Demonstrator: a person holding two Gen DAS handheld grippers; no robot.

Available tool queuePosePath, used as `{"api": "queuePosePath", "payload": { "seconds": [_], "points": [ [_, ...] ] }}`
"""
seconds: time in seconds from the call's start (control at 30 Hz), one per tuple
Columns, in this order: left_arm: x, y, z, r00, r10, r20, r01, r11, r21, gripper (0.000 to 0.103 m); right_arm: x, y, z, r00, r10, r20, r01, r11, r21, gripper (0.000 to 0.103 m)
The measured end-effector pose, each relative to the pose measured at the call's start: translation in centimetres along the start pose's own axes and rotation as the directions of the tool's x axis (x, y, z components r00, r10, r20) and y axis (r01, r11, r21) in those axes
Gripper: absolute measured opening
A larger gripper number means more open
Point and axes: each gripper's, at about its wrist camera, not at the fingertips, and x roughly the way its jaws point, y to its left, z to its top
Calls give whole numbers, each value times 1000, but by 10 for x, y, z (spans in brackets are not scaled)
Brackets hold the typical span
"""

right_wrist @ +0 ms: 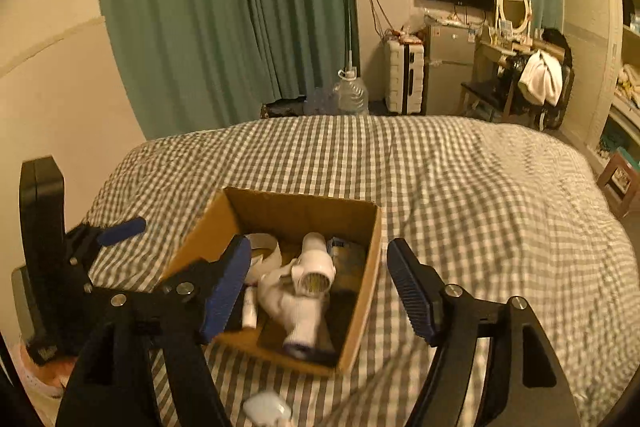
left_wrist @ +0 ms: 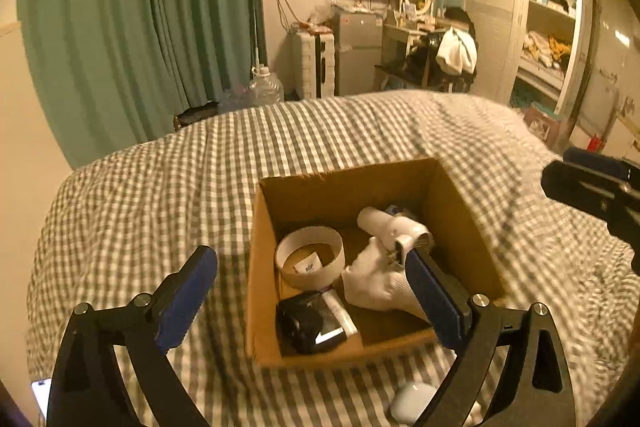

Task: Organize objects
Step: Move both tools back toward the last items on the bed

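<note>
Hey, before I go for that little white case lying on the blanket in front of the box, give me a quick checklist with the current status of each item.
1. Left gripper empty: ok, open, nothing between its fingers.
2. Right gripper empty: ok, open, holding nothing.
3. White case reachable: ok, it lies on the checked blanket, outside the cardboard box, by its near wall.
4. Room in the box: ok, some bare floor shows among the hair dryer, tape roll and black device.
5. Case lid closed: cannot tell, too blurred.
6. Box sitting steady on the soft bedding: cannot tell.
</note>
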Motion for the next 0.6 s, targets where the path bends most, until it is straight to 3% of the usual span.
{"api": "queuePosePath", "payload": {
  "seconds": [0.17, 0.3, 0.4, 0.6],
  "points": [
    [-58, 12, -19, 998, 44, 35, -44, 999, -15, 101, -52, 21, -12, 1000, -17, 8, 17, 999, -32, 74],
    [-78, 20, -37, 997, 66, 33, -64, 997, -34, 102, -70, 35, -33, 1000, -15, -15, 14, 998, -57, 77],
    [-81, 29, -68, 997, 83, 7, -82, 995, -56, 102, -67, 45, -58, 999, -17, -51, 13, 998, -69, 78],
    [-53, 35, -129, 989, 141, -54, -146, 983, -109, 102, -25, 53, -126, 978, -26, -209, 13, 998, -63, 78]
  ]
}}
